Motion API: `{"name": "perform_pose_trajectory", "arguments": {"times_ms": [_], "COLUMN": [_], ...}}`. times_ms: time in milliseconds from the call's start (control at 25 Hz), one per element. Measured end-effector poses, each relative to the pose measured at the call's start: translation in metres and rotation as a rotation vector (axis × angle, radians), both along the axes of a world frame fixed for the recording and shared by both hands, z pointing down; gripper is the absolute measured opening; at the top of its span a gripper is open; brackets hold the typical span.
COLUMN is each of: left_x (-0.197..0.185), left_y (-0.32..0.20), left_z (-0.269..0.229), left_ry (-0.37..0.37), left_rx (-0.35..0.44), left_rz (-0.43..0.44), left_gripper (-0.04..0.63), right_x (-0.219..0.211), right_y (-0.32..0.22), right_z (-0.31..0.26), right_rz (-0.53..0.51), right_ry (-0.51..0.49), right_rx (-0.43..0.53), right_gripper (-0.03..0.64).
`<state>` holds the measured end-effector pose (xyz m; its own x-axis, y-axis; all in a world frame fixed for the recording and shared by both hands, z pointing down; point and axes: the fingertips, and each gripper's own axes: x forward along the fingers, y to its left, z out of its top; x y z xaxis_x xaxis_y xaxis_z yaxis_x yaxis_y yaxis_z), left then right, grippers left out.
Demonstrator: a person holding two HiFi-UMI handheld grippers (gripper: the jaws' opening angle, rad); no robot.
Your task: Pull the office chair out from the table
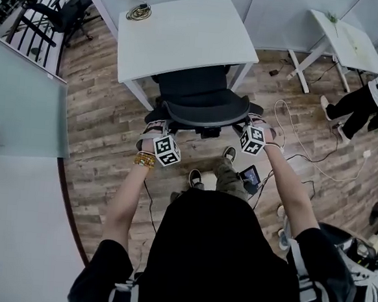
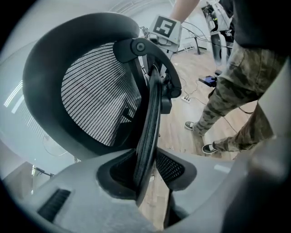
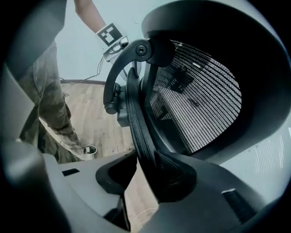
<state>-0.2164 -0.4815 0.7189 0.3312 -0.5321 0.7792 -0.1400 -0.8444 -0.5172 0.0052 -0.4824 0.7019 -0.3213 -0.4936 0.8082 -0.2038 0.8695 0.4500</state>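
Observation:
A black mesh office chair (image 1: 194, 89) stands with its seat tucked under the white table (image 1: 178, 35), its backrest (image 1: 202, 112) towards me. My left gripper (image 1: 157, 126) sits on the left end of the backrest's top rim, my right gripper (image 1: 256, 125) on the right end. In the left gripper view the thin rim (image 2: 148, 132) runs down between the jaws of the left gripper (image 2: 152, 177), which close on it. In the right gripper view the same rim (image 3: 138, 132) lies between the jaws of the right gripper (image 3: 145, 177), pressed against the right pad.
A coiled cable (image 1: 139, 11) lies at the table's far left corner. A second white table (image 1: 344, 35) and a seated person (image 1: 362, 102) are at the right. Cables (image 1: 294, 132) trail over the wooden floor. A glass partition (image 1: 23, 101) stands left. My feet (image 1: 195, 178) are behind the chair.

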Motion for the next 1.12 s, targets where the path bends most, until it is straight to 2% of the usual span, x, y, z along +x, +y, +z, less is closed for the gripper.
{"name": "perform_pose_trajectory", "arguments": {"times_ms": [280,480,760,960,1120], "left_x": [0.023,0.041,0.046,0.048,0.047], "left_y": [0.002,0.007,0.009,0.008,0.011], "left_z": [0.002,0.004,0.008,0.008,0.011], "left_ry": [-0.007,-0.008,-0.033,-0.066,-0.099], "left_rx": [-0.010,-0.038,-0.083,-0.062,-0.079], "left_rz": [-0.054,-0.098,-0.169,-0.220,-0.275], "left_gripper": [0.147,0.149,0.152,0.153,0.155], "right_x": [0.022,0.040,0.047,0.051,0.051], "right_y": [-0.010,-0.011,-0.010,-0.008,-0.007], "right_z": [0.005,0.004,0.002,0.002,0.003], "right_rz": [-0.037,-0.026,-0.073,-0.089,-0.081], "right_ry": [0.061,0.036,0.005,-0.006,-0.002], "right_rx": [-0.052,-0.026,0.024,0.037,0.016], "right_gripper": [0.135,0.137,0.133,0.129,0.129]}}
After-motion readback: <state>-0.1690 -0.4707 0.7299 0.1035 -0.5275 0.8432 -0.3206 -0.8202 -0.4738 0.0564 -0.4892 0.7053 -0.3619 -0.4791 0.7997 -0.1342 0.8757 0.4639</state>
